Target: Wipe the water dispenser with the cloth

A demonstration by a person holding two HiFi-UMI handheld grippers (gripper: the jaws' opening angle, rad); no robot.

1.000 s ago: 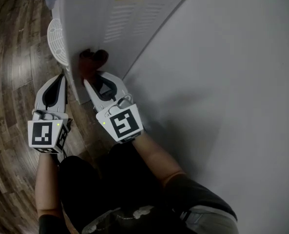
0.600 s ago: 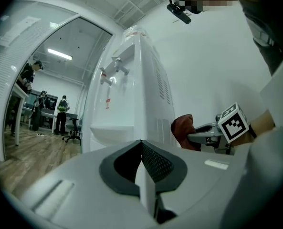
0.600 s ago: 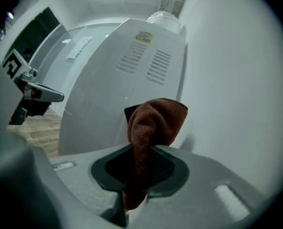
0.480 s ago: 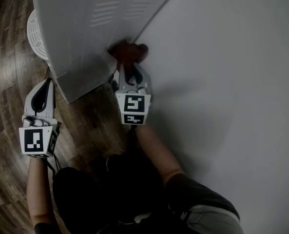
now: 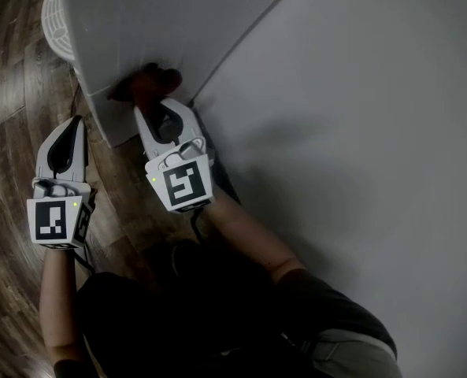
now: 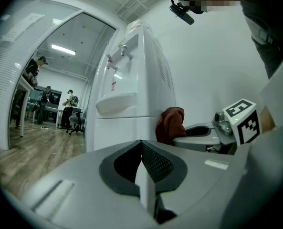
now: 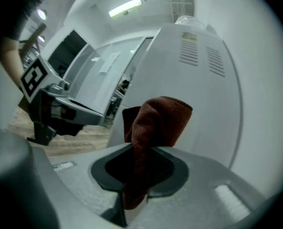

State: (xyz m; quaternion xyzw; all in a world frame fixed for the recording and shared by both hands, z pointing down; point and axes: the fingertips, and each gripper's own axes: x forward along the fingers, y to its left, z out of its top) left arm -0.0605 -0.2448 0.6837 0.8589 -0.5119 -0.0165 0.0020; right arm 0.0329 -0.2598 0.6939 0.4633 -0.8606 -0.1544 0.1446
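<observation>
The white water dispenser (image 5: 138,30) stands on the wood floor beside a white wall; its back panel with vent slots (image 7: 198,80) faces my right gripper, its taps and drip tray (image 6: 115,101) show in the left gripper view. My right gripper (image 5: 153,107) is shut on a reddish-brown cloth (image 7: 153,128), and the cloth (image 5: 150,85) presses against the dispenser's lower back corner. The cloth (image 6: 171,124) also shows beside the cabinet's side. My left gripper (image 5: 69,136) hangs lower left of the dispenser, shut and empty, apart from it.
A white wall (image 5: 359,132) runs close along the right of the dispenser. Dark wood floor (image 5: 12,101) lies to the left. Several people and office chairs (image 6: 69,113) are far off behind a glass partition. The person's legs (image 5: 201,313) fill the bottom of the head view.
My right gripper with the cloth has moved left and down along the dispenser's back, from the edge near the wall to the lower corner. The left gripper stayed roughly where it was.
</observation>
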